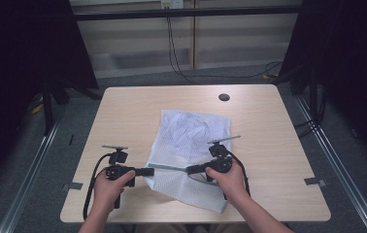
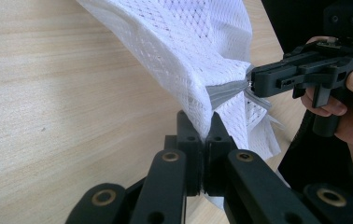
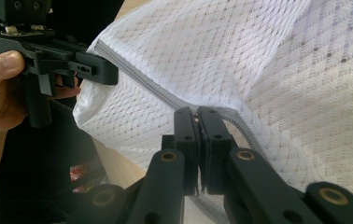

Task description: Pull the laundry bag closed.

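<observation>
You are holding a white mesh bag (image 1: pixel 186 155) between your two grippers, near the front edge of the wooden table (image 1: pixel 123 111). Most of the bag is lying flat on the tabletop, its far end reaching toward the middle of the table, while the near part is being lifted along a grey zipper band (image 1: pixel 169 168) that is running taut between the two tools.

Your left gripper (image 1: pixel 148 171) is pinching the left end of that band — in the left gripper view its jaws are pressed together on the mesh (image 2: pixel 198 70) right where the grey band (image 2: pixel 226 93) meets them, with cloth draping down on both sides of the left gripper (image 2: pixel 206 127).

Your right gripper (image 1: pixel 190 169) is clamping the band farther along — in the right gripper view the right gripper (image 3: pixel 197 114) is standing with its jaws squeezed together on the grey zipper band (image 3: pixel 137 77), and the mesh (image 3: pixel 258 70) is spreading away beyond it.

Both tools are pointing toward each other, nearly level, with your hands behind them. A small dark round hole (image 1: pixel 224 97) is sitting in the tabletop past the bag, well apart from it.
</observation>
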Available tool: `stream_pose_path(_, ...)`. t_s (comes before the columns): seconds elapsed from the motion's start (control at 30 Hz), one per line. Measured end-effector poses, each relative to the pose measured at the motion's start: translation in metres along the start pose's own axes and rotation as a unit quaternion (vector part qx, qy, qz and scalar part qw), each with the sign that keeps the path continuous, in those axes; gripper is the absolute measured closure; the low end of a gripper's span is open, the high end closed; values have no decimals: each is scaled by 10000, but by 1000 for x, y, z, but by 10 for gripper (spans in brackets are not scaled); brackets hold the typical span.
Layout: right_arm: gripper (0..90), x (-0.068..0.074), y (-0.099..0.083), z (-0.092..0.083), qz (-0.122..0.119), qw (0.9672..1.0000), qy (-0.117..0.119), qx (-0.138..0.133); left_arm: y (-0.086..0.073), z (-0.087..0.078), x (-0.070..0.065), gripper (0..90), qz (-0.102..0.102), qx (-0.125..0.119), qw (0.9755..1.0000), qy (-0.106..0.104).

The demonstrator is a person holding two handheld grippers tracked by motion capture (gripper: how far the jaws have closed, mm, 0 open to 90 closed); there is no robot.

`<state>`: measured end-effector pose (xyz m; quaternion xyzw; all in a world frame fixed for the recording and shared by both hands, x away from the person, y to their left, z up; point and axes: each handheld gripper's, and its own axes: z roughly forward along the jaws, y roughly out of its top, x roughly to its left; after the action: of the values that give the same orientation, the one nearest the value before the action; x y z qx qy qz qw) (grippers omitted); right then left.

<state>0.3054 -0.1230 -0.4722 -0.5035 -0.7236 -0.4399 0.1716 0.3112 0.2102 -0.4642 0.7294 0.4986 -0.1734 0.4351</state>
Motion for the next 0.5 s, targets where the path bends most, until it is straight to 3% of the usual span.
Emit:
stream_pose_path(0.07, 872, 0, 0, 0, 5, 10000, 9, 5, 0, 0, -1, 882, -79, -45, 10000, -2)
stream_pose_path(0.17, 872, 1, 0, -1, -54, 10000, -60, 55, 0, 0, 1, 882, 8, -6, 10000, 2)
stream_pose_path(0.2, 872, 1, 0, -2, -54, 9999, -67, 54, 0, 0, -1, 882, -90, -38, 9999, -46)
stream_pose_path(0.5, 872, 0, 0, -8, -96, 9999, -31, 43, 1, 1, -1, 882, -51, -26, 10000, -59)
